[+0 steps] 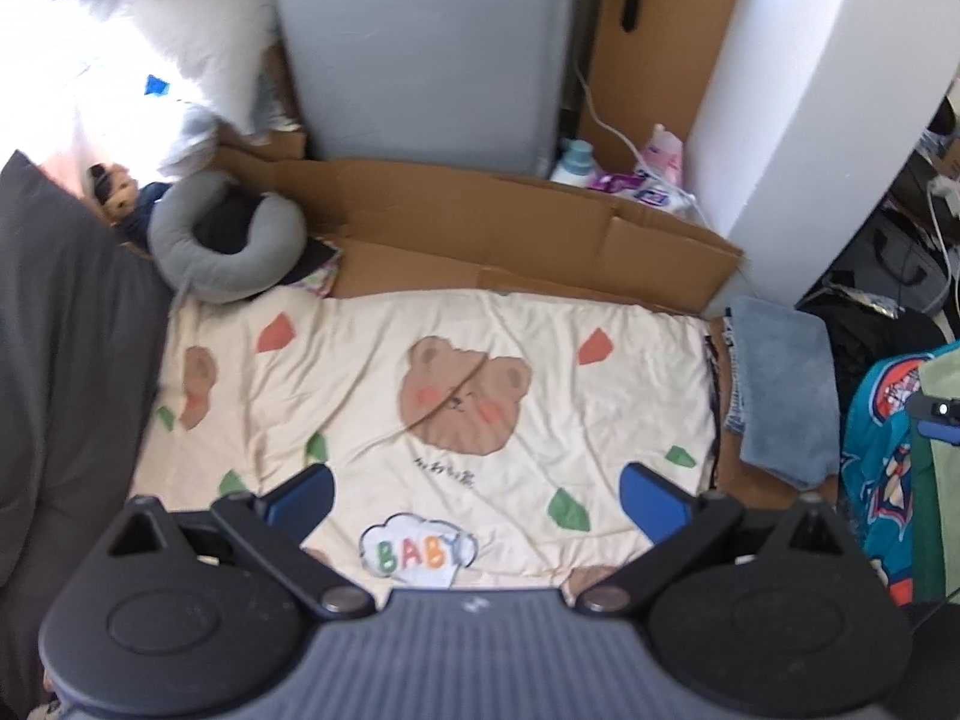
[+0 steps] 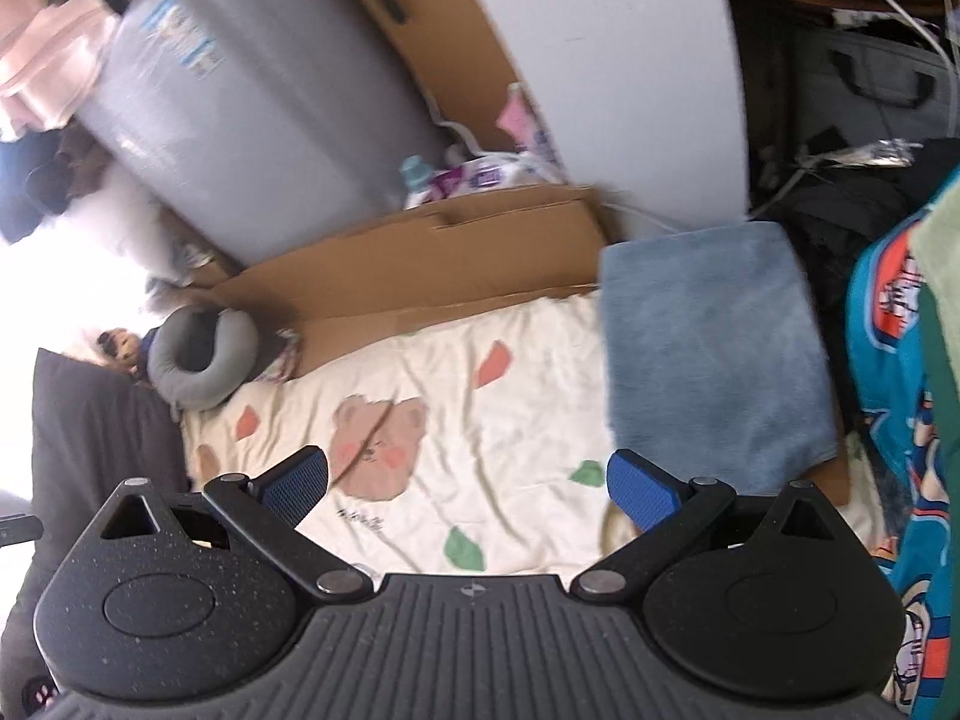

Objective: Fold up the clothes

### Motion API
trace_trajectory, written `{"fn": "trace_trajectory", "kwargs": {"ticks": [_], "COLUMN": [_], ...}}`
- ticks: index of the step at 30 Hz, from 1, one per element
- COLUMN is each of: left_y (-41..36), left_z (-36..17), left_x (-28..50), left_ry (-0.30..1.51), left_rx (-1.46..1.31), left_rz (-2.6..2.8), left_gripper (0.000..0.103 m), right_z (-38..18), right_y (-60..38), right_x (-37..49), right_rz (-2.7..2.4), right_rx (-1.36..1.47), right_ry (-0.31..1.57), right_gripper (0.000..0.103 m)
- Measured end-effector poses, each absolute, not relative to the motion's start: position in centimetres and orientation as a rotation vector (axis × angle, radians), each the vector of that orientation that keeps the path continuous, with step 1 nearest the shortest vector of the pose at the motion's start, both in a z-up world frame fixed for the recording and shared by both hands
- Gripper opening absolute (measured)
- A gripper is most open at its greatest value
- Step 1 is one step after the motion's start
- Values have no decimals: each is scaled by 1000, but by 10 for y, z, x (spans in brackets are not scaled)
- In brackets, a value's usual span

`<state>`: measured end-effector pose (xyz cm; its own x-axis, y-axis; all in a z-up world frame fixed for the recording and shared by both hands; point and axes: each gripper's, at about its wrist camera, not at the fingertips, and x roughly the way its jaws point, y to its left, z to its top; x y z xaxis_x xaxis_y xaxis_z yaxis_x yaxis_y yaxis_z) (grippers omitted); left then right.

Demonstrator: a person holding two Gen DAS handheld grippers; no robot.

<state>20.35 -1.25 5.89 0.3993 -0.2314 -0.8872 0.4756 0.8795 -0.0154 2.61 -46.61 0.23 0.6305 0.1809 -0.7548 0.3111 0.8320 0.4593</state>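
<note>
A grey neck pillow (image 1: 225,252) lies at the left corner of the cream bear-print sheet (image 1: 372,396). Above the sheet, the left gripper (image 1: 477,495) and right gripper (image 2: 468,483) both hang released, holding nothing. The folded blue towel (image 2: 714,354) rests on the sheet's right edge, beside teal clothes (image 2: 894,372).

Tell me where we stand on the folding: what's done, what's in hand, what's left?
Done: one blue towel lies folded flat at the edge of the bear-print sheet. In hand: nothing; the left gripper and the right gripper both hang open and empty above the sheet. Left, probably: the teal printed garment bunched beside the towel looks unfolded.
</note>
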Motion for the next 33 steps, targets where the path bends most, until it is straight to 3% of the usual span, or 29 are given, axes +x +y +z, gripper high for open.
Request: {"fn": "trace_trajectory", "kwargs": {"ticks": [15, 33], "left_y": [83, 92], "left_z": [76, 39], "left_x": [186, 121], "left_ry": [1061, 996], "left_rx": [190, 115], "left_rz": [-328, -239], "left_gripper": [102, 102], "right_z": [29, 38], "right_y": [-384, -325], "right_x": [35, -6], "right_rz": [-33, 2], "right_rx": [455, 370], "right_ry": [961, 975], "right_gripper": [102, 102]}}
